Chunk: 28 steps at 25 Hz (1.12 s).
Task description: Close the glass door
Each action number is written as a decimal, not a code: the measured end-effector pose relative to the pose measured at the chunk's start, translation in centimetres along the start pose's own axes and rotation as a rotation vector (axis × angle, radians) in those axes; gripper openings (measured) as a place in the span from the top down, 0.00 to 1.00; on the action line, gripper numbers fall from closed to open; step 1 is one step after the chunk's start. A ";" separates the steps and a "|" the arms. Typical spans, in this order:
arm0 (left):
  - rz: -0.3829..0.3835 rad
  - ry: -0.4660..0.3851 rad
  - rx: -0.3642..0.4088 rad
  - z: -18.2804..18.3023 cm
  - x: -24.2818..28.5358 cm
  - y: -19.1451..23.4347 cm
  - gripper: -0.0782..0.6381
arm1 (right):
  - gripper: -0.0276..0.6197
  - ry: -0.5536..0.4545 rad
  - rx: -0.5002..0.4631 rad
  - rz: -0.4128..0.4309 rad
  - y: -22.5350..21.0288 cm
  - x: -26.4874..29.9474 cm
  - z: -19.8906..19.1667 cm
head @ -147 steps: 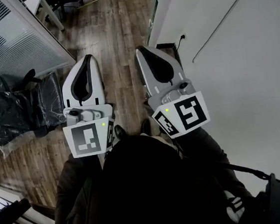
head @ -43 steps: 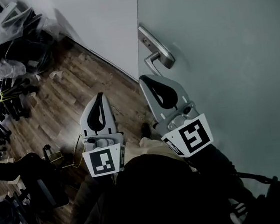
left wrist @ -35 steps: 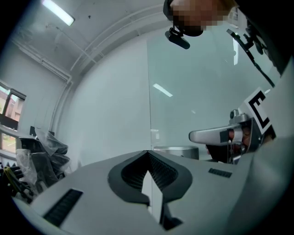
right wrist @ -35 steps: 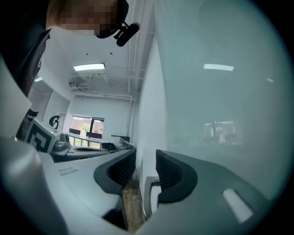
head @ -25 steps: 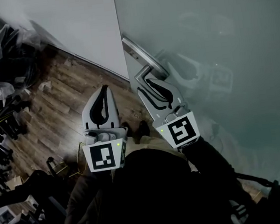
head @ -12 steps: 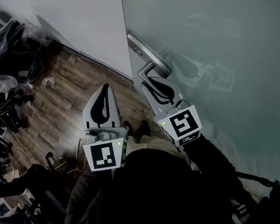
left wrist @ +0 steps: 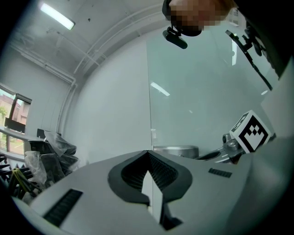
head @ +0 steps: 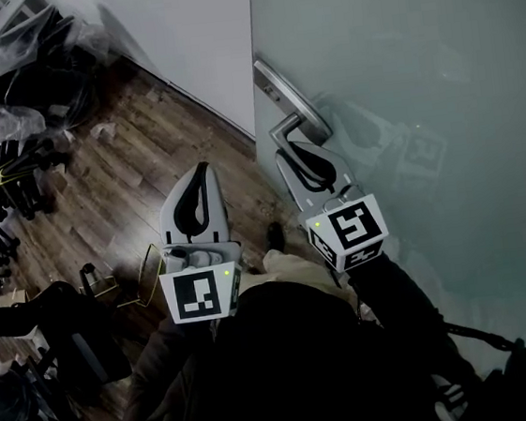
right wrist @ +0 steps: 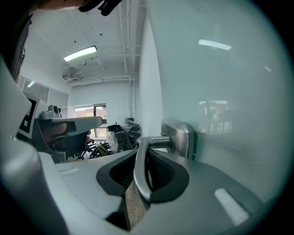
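The frosted glass door (head: 398,67) fills the right of the head view, its edge running down beside a white wall. Its metal lever handle (head: 292,121) sticks out near that edge. My right gripper (head: 288,158) is shut on the lever, which passes between the jaws in the right gripper view (right wrist: 141,158), just off the handle's plate (right wrist: 183,137). My left gripper (head: 203,168) hangs level to the left of the door, shut with nothing in it. In the left gripper view (left wrist: 148,155) its tips meet, facing the door's edge (left wrist: 148,92).
A white wall (head: 186,34) stands left of the door's edge. Wooden floor (head: 119,193) lies below. Plastic-wrapped chairs and clutter (head: 7,121) are piled at the far left, and a dark chair (head: 59,322) stands near my left side.
A second ago the right jaws stood wide around the lever; now they grip it. The door's edge and handle have shifted right in the head view, both grippers with them.
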State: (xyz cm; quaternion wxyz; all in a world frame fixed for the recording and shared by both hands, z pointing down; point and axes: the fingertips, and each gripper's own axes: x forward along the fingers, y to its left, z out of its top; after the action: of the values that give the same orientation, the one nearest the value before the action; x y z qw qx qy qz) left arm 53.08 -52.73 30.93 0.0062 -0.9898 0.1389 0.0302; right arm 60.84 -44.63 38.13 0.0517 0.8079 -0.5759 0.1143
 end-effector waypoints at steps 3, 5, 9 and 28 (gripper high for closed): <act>0.007 0.030 0.007 -1.1 -2.1 0.1 0.90 | 0.86 0.005 -0.002 0.041 1.1 0.1 -0.2; 0.019 0.053 0.017 -1.3 -3.5 0.1 0.90 | 0.86 0.014 -0.002 0.071 1.6 0.1 -0.2; 0.062 0.076 0.017 -0.6 -7.6 2.1 0.90 | 0.86 0.018 -0.001 0.104 4.3 0.4 0.8; 0.267 0.054 0.024 0.2 -22.5 4.1 0.90 | 0.86 0.030 -0.077 0.363 21.4 -3.4 -1.7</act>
State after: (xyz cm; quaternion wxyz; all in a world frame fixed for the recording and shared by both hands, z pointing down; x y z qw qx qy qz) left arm 30.32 -50.50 32.06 0.0104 -0.9629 0.2696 0.0023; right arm 39.37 -48.21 37.95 0.0700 0.6862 -0.7153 0.1117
